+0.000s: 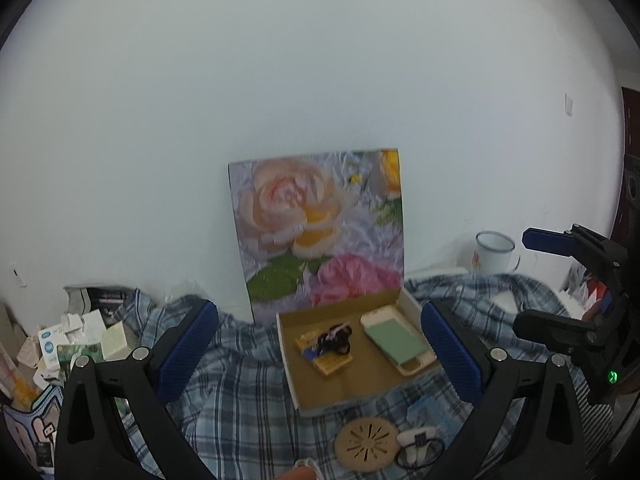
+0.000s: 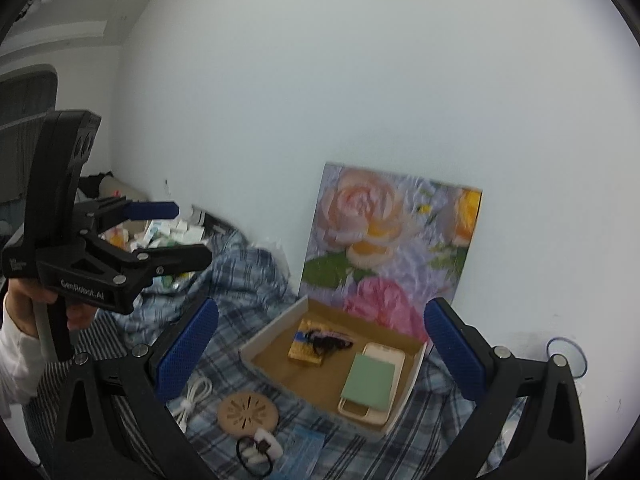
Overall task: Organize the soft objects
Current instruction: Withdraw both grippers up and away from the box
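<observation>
A blue plaid cloth [image 1: 240, 392] covers the surface in front of me, rumpled and spread wide, so everything else sits on top of it. Against the white wall leans a flower painting [image 1: 320, 228], propped upright behind the box as a backdrop.

An open cardboard box [image 2: 280, 380] lies on the cloth just in front of the painting; I judge it to be the collecting place. Inside it a cream phone case [image 2: 372, 380] with a green card on it lies on the right, and a small gold packet [image 2: 306, 350] with a black hair tie [image 2: 328, 342] across it lies on the left, so some sorting looks done.

Outside the box, near its front edge, lie the items I take to be left: a round tan disc with slots [image 2: 248, 410], a coiled white cable [image 2: 194, 398], a black hair ring with small white pieces [image 2: 256, 452], and a clear blue packet [image 2: 302, 450].

My left gripper [image 1: 320, 356] hovers above the cloth with its blue pads spread wide, holding nothing, pointed at the box. My right gripper [image 2: 322, 358] is likewise wide apart and empty, aimed at the box from the right. In the right view a hand [image 2: 24, 308] in a white sleeve grasps the left tool's handle.
</observation>
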Available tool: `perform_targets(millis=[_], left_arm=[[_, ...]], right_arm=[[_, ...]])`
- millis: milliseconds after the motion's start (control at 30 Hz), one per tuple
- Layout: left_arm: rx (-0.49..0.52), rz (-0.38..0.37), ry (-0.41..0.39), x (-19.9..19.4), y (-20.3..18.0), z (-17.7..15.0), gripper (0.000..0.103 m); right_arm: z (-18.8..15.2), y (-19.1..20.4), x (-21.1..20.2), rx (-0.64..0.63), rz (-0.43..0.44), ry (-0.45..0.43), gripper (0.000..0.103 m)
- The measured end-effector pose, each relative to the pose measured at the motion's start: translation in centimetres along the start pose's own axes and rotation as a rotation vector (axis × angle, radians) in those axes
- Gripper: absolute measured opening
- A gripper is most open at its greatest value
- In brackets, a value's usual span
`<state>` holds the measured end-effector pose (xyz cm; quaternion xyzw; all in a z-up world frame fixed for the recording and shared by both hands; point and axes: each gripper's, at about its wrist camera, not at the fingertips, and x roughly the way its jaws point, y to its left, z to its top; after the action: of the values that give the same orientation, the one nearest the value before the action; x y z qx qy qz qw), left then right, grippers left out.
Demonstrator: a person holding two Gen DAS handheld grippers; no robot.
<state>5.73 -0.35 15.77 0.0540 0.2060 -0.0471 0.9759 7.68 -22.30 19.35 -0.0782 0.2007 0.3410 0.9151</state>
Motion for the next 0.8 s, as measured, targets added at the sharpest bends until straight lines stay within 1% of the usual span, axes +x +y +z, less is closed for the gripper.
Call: perform_targets(millis=[133,233,333,400,667,800], left_arm=[[-0.002,-0.001,0.045,0.8,0.0,-1.9,0.103],[-0.017,-0.006,0.081,1.5,0.1,-3.3,0.103],[-0.053,-0.024,0.121,2.3,0.9,-4.8,0.103],[-0.078,-0.029,0.142,2.7,1.5,-5.8,0.103],[-0.151,-0.020,0.229,5.0,2.9,-9.6,0.103],[-0.149,-0.023,0.263,6.0,2.6,-11.3,0.103]], right_arm=[[-1.8,0.4,0.8,-0.001,0.019,0.030,0.103],[-2.9,0.3,1.0,0.033,0.008,0.020,0.103],[-3.8,-0.2,1.3,0.083,0.007,0.005,0.103],[-4.2,-0.4,1.7,0.093,0.007,0.011,0.103],[-5.9,-0.3,3.5,0.102,0.031,0.059,0.103],[-6.7,0.1,4.7,0.107,0.050,0.091,0.103]])
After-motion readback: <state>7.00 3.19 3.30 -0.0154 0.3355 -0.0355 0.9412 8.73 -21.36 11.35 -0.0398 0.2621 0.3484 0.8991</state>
